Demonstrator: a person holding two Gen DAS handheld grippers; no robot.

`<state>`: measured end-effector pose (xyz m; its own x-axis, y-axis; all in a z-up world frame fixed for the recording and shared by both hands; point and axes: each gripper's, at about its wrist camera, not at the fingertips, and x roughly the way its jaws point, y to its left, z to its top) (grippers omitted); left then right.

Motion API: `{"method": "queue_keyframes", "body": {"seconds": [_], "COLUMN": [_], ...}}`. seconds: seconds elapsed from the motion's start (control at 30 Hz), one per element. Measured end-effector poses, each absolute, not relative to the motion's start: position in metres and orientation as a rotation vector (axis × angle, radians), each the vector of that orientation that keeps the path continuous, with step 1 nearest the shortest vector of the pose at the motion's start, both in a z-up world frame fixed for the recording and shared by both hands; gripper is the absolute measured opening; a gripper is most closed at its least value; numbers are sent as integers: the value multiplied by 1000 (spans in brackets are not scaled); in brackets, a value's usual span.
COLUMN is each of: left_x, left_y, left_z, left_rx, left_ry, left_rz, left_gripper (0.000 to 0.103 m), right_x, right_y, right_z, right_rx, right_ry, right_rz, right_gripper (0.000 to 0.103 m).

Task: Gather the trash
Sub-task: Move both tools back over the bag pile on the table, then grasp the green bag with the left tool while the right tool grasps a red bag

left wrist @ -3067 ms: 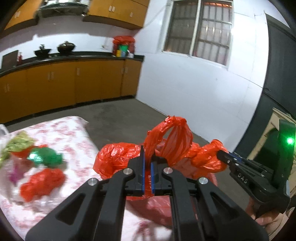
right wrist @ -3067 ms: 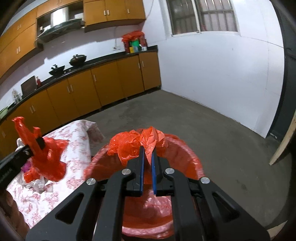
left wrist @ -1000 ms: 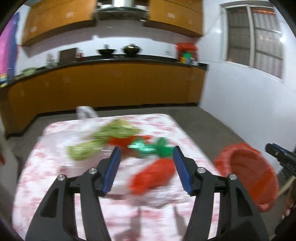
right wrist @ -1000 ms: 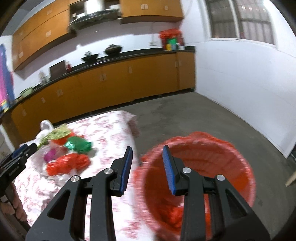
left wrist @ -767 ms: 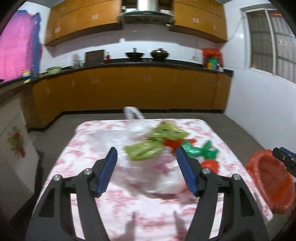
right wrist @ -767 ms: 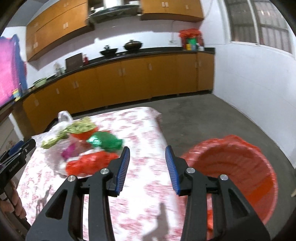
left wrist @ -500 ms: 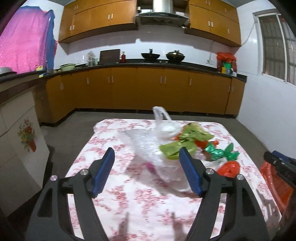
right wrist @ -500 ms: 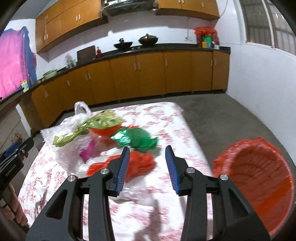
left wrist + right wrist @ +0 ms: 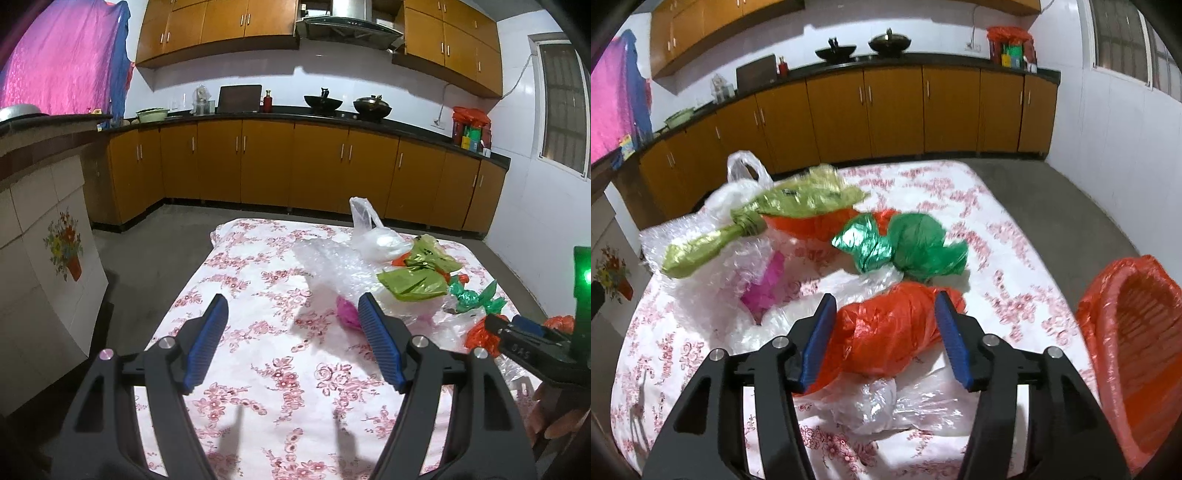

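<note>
- Red bag [image 9: 890, 325] lies on the table [image 9: 258, 332] between the right gripper [image 9: 884, 334] jaws; jaws opening, pads either side of it, not yet pressing.
- Change: three seconds back both grippers were pinched on the red liner at the bin [image 9: 1134, 354]; now both face the table pile. Judgement: liner is set, pickup of loose trash starts here.
- Left gripper [image 9: 291, 341] stands wide and empty over bare cloth, left of the pile. Pink scrap [image 9: 347, 314] sits just by its right pad.
- Pile, right-wrist view: olive bag [image 9: 757, 218] far left, green bag [image 9: 908, 247] behind the red bag, bubble wrap [image 9: 701, 266] and clear film [image 9: 905, 402] under and near.
- Bin stands off the table's right edge, mouth open toward the table; short carry, I judge.
- Room: left half of the table is free; floor beyond far edge open. Risk: clear film under the red bag may lift with it.
- Right gripper shows at right edge of left view [image 9: 517, 341], near the pile.
</note>
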<state>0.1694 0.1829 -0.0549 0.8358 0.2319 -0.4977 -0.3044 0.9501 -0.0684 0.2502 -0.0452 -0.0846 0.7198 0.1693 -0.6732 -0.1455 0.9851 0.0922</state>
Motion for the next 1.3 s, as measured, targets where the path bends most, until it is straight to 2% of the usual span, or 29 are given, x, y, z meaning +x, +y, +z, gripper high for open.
{"method": "queue_keyframes", "body": {"seconds": [0.27,0.37,0.53,0.63,1.3], "left_x": [174,173,174,176,237], "left_y": [188,188,184,180,112], "left_z": [-62,-63,-60,-57,-36], "left_rx": [-175,-177,-180,-180,-113], "left_ry": [523,522,518,517,546], "left_rz": [272,265,251,237,71], "left_gripper": [72,72,72,72,71], "right_x": [249,247,240,239,220], "right_y": [-47,-51,-57,-61,-98], "right_z": [-94,-97,-99,-99,-59], "right_rx": [37,54,71,85,164], "right_ry": [773,781,779,776,672], "right_rz": [176,186,215,223,242], "right_gripper": [54,47,28,22,19]}}
